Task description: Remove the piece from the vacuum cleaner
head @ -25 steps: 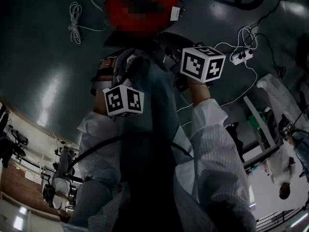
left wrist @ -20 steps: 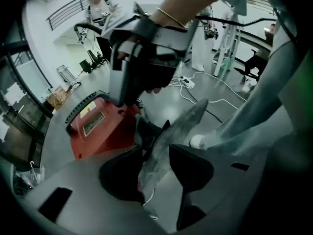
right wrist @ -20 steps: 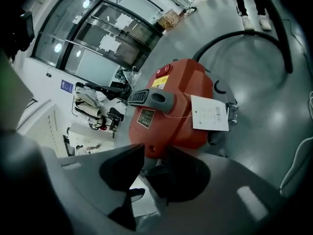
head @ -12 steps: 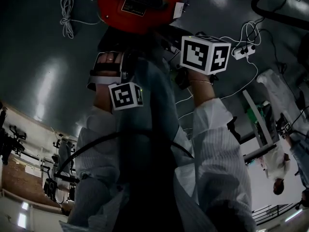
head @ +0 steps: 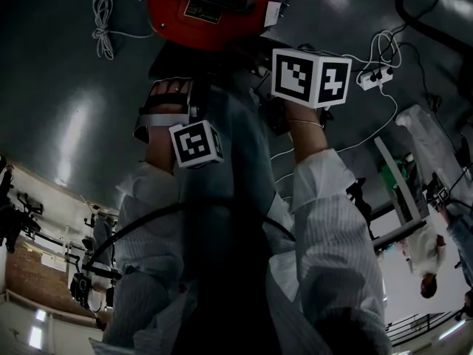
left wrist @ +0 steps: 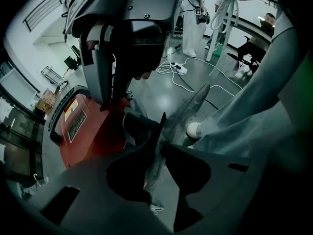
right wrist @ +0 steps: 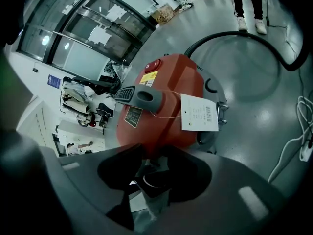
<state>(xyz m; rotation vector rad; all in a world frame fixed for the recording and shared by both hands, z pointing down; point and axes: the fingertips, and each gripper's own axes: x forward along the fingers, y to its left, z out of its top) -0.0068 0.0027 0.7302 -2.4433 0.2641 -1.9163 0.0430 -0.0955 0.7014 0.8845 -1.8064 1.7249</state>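
- Jaws of the left gripper are seen closed on a thin grey sheet, which runs on toward the upper right of that frame.
- Jaws of the right gripper are seen almost together, a narrow gap left between the tips. Something dark shows in the gap, but whether it is gripped cannot be told.
- The red vacuum is shown only in the right gripper view from above, at mid-frame, with its grey handle, a white tag and a black hose curving at the upper right. Which part is the piece cannot be told.
- A white shoe is shown only in the left gripper view, right of centre.
- A coiled cable at the upper left and a power strip at the upper right are best seen in the head view.
- Against the frame half a second ago, the right cube is found slightly higher and the left cube slightly turned. The vacuum is kept at the top centre.
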